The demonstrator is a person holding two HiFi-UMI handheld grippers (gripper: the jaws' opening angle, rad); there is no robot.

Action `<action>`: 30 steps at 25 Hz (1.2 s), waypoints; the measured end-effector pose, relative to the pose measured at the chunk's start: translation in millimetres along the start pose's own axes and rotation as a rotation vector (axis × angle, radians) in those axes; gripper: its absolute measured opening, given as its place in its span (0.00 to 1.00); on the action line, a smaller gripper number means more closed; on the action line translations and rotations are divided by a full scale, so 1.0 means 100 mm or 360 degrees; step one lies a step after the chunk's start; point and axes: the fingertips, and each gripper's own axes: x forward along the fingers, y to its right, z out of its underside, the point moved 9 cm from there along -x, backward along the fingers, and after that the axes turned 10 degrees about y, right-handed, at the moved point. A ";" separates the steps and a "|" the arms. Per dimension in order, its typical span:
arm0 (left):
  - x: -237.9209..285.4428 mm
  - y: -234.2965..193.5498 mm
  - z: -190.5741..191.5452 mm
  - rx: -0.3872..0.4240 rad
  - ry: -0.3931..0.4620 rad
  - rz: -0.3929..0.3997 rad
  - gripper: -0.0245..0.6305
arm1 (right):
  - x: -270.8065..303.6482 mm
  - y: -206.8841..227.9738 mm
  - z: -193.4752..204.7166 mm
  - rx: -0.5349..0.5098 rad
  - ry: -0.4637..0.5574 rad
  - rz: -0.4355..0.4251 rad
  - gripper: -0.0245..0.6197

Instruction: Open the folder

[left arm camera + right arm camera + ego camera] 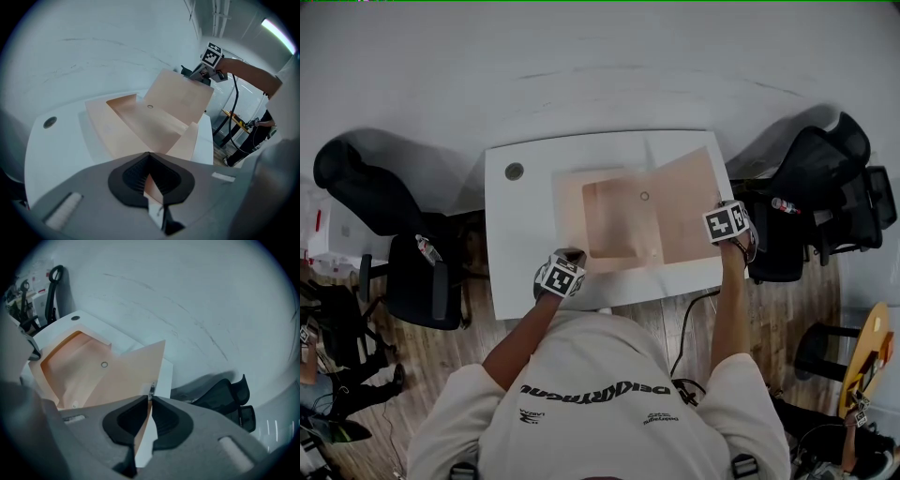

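A peach-coloured folder (637,220) lies spread out on the white table (520,225), its inner pocket and a small round snap (644,196) showing. My left gripper (572,256) is at the folder's near left corner, and in the left gripper view (149,157) its jaws are shut on a thin edge of the folder (154,122). My right gripper (719,206) holds the right cover flap (126,378) by its outer edge. That flap is lifted off the table and tilted. In the right gripper view (150,399) the jaws pinch the flap's edge.
A round cable hole (515,172) sits in the table's far left corner. Black office chairs stand left (384,216) and right (825,187) of the table. A black cable (684,328) runs down over the wooden floor on the near right.
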 end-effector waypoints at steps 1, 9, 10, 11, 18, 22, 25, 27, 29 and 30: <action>0.01 0.00 0.00 0.0001 0.0001 0.0003 0.04 | 0.00 0.00 0.00 -0.0013 -0.0008 0.0001 0.08; 0.00 0.00 -0.02 -0.0002 0.0000 0.0007 0.04 | 0.03 -0.08 0.03 -0.0158 -0.0042 0.0075 0.09; 0.00 0.00 -0.02 -0.0003 0.0002 0.0006 0.04 | 0.03 -0.10 0.04 -0.0176 -0.0037 0.0098 0.10; 0.00 0.01 -0.02 -0.0006 0.0004 0.0004 0.04 | 0.03 -0.12 0.05 -0.0186 -0.0027 0.0119 0.10; -0.03 -0.01 -0.03 -0.0085 0.0054 0.0015 0.04 | -0.13 -0.20 0.00 -0.0114 0.0147 0.0174 0.11; -0.06 0.02 -0.10 -0.0061 0.0089 0.0003 0.04 | -0.23 -0.23 -0.04 -0.0054 0.0280 0.0202 0.15; -0.06 0.06 -0.11 -0.0040 0.0103 0.0007 0.04 | -0.29 -0.24 -0.05 0.0004 0.0354 0.0196 0.18; -0.08 0.06 -0.12 -0.0030 0.0108 0.0005 0.04 | -0.34 -0.25 -0.07 0.0041 0.0403 0.0189 0.18; -0.10 0.07 -0.13 -0.0023 0.0117 0.0002 0.04 | -0.40 -0.26 -0.10 0.0079 0.0447 0.0184 0.19; -0.11 0.07 -0.14 -0.0022 0.0122 -0.0002 0.04 | -0.42 -0.26 -0.12 0.0099 0.0465 0.0180 0.19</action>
